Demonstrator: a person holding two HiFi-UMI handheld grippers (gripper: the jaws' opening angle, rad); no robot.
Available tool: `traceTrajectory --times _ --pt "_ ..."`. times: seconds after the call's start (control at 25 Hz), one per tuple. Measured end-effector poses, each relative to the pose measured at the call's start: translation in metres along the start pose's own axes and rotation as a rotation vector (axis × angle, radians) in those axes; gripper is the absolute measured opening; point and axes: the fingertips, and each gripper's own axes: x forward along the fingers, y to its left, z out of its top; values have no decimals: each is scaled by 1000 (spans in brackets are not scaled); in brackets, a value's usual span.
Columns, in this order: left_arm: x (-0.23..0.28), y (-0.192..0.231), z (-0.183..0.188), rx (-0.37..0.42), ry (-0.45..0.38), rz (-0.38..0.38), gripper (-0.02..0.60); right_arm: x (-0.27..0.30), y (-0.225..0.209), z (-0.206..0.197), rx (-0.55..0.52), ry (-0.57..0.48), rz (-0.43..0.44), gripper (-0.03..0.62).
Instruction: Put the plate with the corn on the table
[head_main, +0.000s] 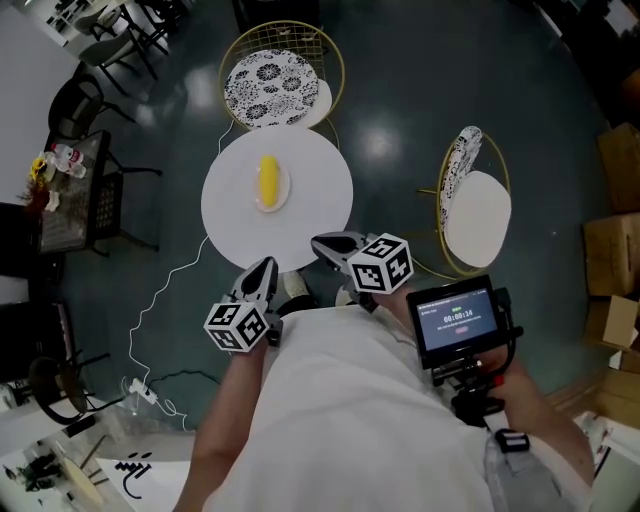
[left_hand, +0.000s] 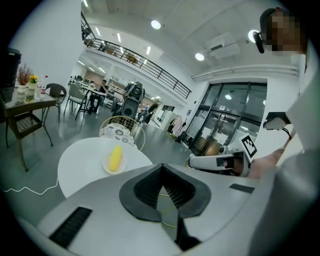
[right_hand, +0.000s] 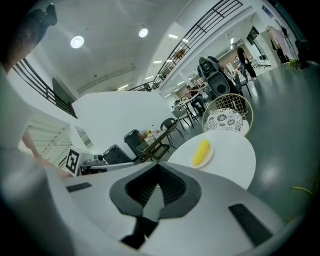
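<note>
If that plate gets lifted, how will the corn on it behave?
The corn looks cylindrical and lies loose, so it would probably roll if tilted. The plate looks shallow, so its rim may not stop it.

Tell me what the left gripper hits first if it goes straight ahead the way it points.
Likely the table. The left gripper aims at its near edge, right of the plate. It seems to sit above the tabletop, so it might skim over it; depth is unclear.
</note>
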Motion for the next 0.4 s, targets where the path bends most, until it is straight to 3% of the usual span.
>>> traceTrajectory --times 0.4 --pt "-7 4 2 -7 7 12 6 8 5 3 9 11 3 6"
